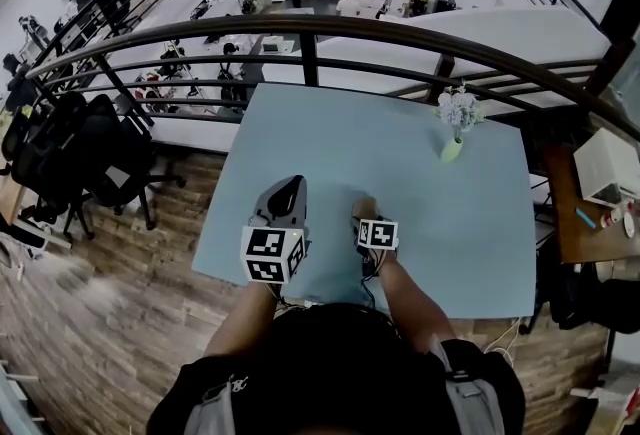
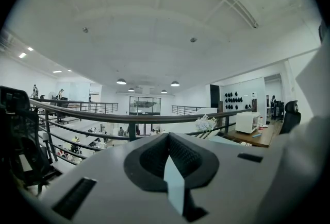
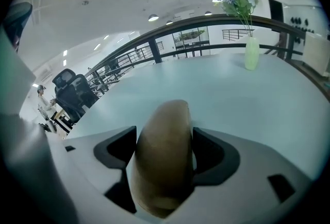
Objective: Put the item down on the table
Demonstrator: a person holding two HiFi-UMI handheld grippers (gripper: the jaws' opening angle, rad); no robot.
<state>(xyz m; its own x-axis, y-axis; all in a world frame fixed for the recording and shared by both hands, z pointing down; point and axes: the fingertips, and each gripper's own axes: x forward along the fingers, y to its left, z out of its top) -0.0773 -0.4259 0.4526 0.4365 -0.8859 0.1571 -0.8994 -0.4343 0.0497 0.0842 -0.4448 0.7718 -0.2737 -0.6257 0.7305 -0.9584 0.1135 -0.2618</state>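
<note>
The left gripper [image 1: 288, 191], raised nearest the camera at 7 o'clock, has its jaws together on nothing. At 5 o'clock the right gripper [image 3: 166, 147] clamps the brown oblong item [image 3: 160, 187], its long axis toward 12 o'clock, over the table [image 1: 420, 163]; contact unclear.

The brown item [image 3: 164, 130] in my right gripper [image 3: 165, 152] looks smooth and matt, maybe wood. My left gripper [image 2: 168, 141] has ribbed dark pads [image 2: 153, 158] set in matt grey plastic. The table [image 1: 400, 173] is smooth, matt.
</note>
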